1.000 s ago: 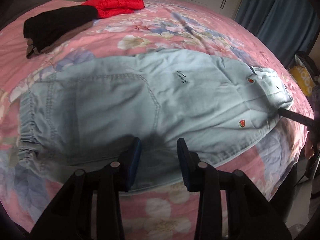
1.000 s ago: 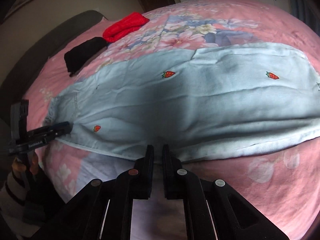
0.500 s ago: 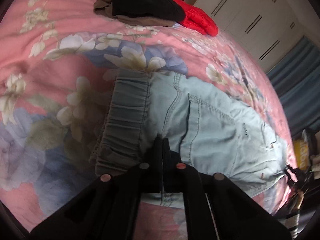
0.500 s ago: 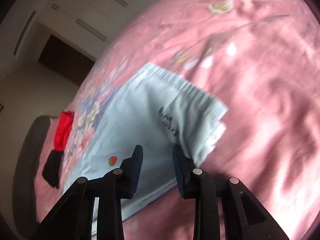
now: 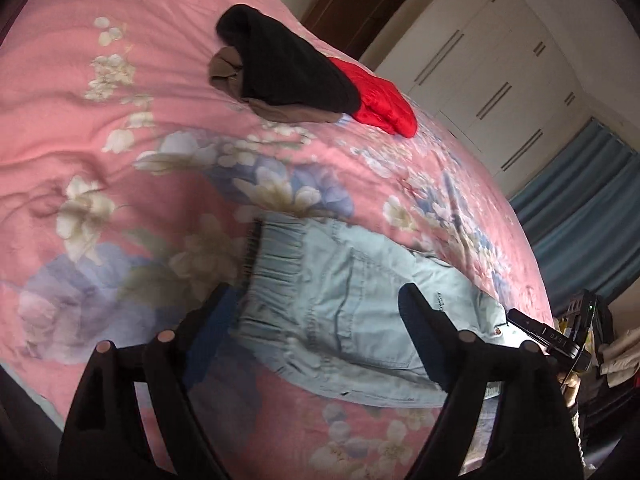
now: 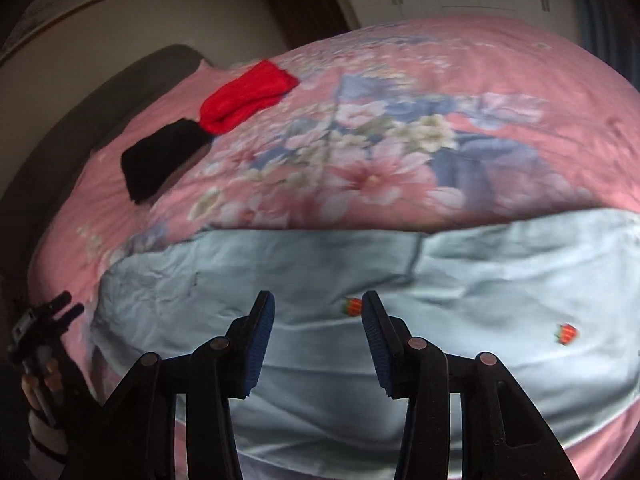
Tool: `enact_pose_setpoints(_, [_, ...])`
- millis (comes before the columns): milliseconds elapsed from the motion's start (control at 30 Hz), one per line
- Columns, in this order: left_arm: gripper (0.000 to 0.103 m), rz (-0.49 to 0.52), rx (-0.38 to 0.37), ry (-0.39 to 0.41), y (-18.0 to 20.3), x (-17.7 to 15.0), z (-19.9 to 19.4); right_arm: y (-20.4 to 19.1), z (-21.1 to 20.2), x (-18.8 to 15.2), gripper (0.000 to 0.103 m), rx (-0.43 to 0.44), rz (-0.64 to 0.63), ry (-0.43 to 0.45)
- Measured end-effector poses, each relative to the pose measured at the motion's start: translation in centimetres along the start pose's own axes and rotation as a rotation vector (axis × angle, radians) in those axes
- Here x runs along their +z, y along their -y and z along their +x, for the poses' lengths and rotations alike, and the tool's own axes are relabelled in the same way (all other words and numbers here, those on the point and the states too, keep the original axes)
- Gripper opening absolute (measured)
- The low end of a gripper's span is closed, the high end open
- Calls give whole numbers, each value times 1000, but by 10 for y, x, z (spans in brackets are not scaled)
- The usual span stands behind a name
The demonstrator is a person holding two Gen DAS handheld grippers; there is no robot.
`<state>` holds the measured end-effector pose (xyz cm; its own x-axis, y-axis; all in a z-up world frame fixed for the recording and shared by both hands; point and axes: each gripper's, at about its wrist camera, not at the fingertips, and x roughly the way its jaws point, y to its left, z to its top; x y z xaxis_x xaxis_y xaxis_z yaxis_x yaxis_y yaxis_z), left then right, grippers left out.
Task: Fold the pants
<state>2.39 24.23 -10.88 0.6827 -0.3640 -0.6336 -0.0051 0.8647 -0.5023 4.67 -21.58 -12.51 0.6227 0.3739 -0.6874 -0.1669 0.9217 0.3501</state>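
The light-blue denim pants lie flat on the bed, spread over a pink floral bedspread, with the gathered elastic waistband toward the left gripper and the legs running away toward the right one. In the left wrist view the left gripper hangs over the waistband end with its fingers spread wide apart, released and holding nothing; one finger sits beside the waistband's outer edge and the other over the seat of the pants near a stitched back pocket. At the far right of that view the right gripper appears at the leg end of the garment. In the right wrist view the right gripper is poised above the pant legs, fingers likewise parted and empty, with blue ribbed pads facing each other. Two small embroidered strawberries mark the fabric, one just beside the right-hand finger and another farther along the leg. The left gripper shows at the left edge of this view, by the waistband end. Well apart from the pants, near the head of the bed, a black garment lies on top of a brown one, touching a red folded garment. White wardrobe doors and a blue curtain stand beyond the bed.
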Motion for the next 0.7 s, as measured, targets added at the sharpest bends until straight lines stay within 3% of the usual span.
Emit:
enact_pose_setpoints(67, [74,-94,-44,-17,-22,-3,-4,-27,20,12,46,30,-74,-25])
enact_pose_setpoints(200, [73,-244,-137,-71,-46,-19,3,-58,56,35,46,46,-132,-72])
enact_pose_setpoints(300, [70,-283,-198,-110,-44,-26,17,-69,68,42,46,55,-130,-82])
enact_pose_setpoints(367, [54,-299,-218,-134,-40,-28,28,-73,74,43,46,65,-130,-88])
enact_pose_setpoints(400, [52,-303,-219,-147,-37,-29,35,-75,77,44,46,57,-135,-92])
enact_pose_setpoints(500, [51,-333,-213,-176,-37,-33,45,-78,87,50,46,68,-138,-120])
enact_pose_setpoints(600, [50,-346,-218,-156,-36,-34,41,-75,93,65,46,105,-126,-147])
enact_pose_setpoints(633, [47,-350,-226,-149,-36,-32,40,-75,96,69,46,110,-128,-153])
enact_pose_setpoints(700, [26,-342,-207,-128,-33,-27,38,-76,106,77,46,124,-134,-196])
